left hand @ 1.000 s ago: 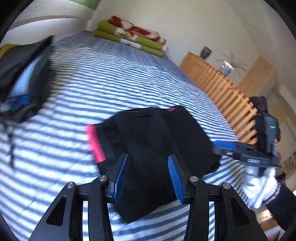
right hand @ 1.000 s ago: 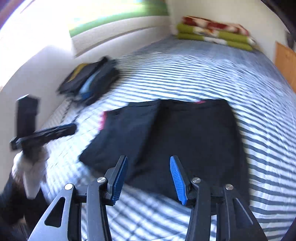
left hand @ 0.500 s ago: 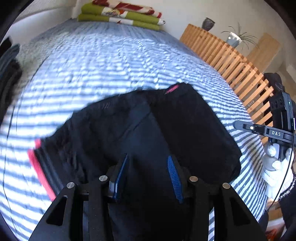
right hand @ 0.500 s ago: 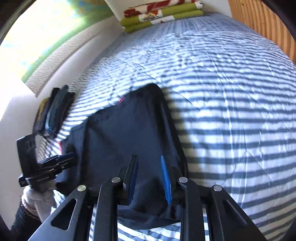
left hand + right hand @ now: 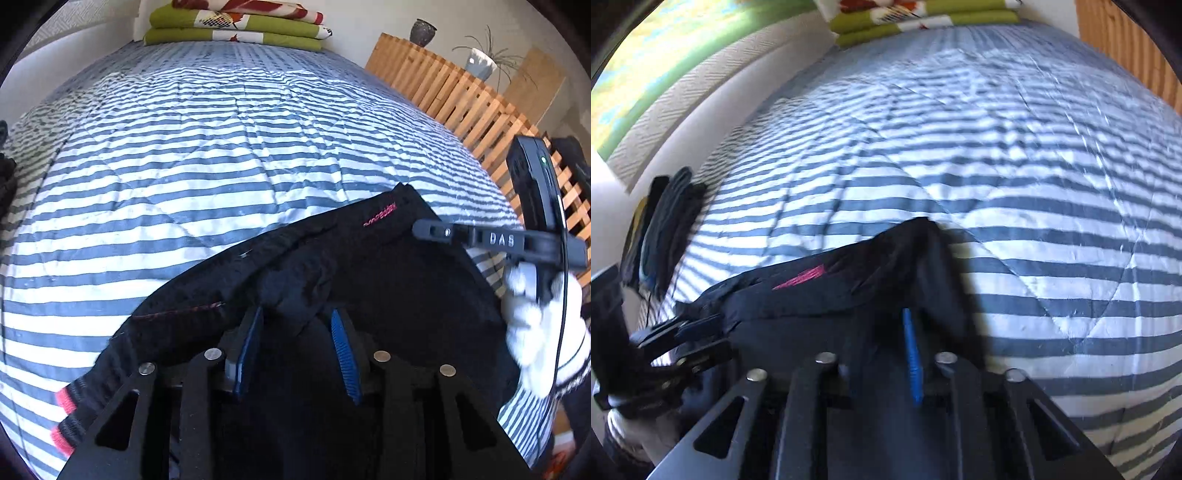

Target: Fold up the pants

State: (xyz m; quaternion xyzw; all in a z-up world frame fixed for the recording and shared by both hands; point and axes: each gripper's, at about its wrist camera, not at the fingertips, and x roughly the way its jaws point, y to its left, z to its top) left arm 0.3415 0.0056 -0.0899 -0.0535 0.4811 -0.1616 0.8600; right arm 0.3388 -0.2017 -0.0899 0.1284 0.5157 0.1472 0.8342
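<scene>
Black pants (image 5: 388,280) with pink trim lie folded on the striped bedcover (image 5: 221,147). In the left wrist view my left gripper (image 5: 295,314) is pressed onto their near edge. It is open, and a lump of black cloth has bunched up between its blue pads (image 5: 343,354). My right gripper (image 5: 890,321) is shut on the pants (image 5: 820,295) at their right near corner. Only one of its blue pads (image 5: 912,358) shows; cloth hides the other. The right gripper (image 5: 424,230) also appears in the left wrist view, held by a white-gloved hand (image 5: 535,314).
Folded green and red blankets (image 5: 236,26) lie at the head of the bed. A wooden slatted frame (image 5: 461,96) runs along the right side. A pile of dark things (image 5: 661,229) sits at the bed's left edge by the wall.
Both grippers came down from above the pants onto their near edge. The right gripper shut on the cloth. The left one narrowed slightly, and cloth bunched between its pads.
</scene>
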